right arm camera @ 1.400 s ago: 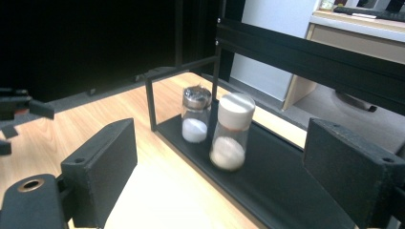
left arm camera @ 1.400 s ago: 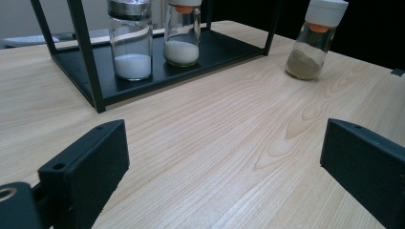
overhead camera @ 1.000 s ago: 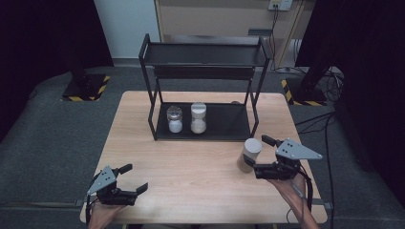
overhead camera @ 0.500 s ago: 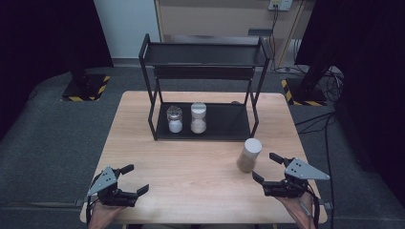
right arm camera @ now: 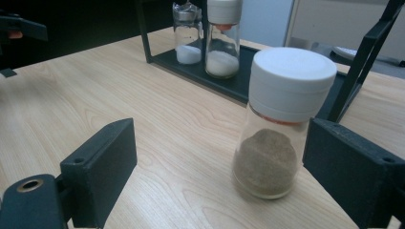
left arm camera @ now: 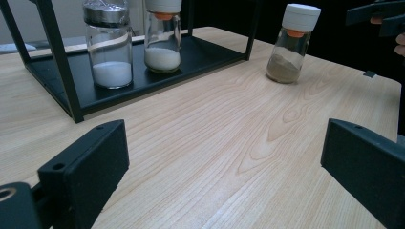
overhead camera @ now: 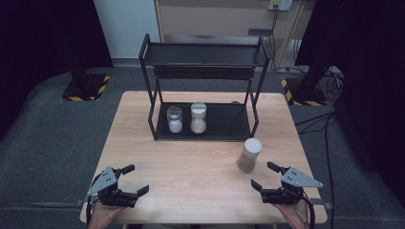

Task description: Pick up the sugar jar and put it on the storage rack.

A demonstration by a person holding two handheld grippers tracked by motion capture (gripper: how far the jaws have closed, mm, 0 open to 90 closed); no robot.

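Observation:
A glass jar of brown powder [overhead camera: 249, 155] with a white lid stands upright on the wooden table [overhead camera: 191, 167], right of centre. My right gripper [overhead camera: 261, 174] is open just near-right of it and does not touch it. In the right gripper view the jar [right arm camera: 279, 129] stands just ahead of the wide jaws, close to the right one. My left gripper [overhead camera: 138, 179] is open and empty at the near left edge. The left gripper view shows the brown jar [left arm camera: 292, 45] far off across the table.
A black two-level rack [overhead camera: 229, 121] stands at the back of the table. Its lower shelf holds a silver-lidded jar [overhead camera: 175, 119] and a white-lidded jar [overhead camera: 198, 118], both with white powder. Dark carpet surrounds the table.
My right gripper has drawn back from beside the brown jar toward the near edge and sunk lower. The jar has stayed upright in place. The left gripper has not moved.

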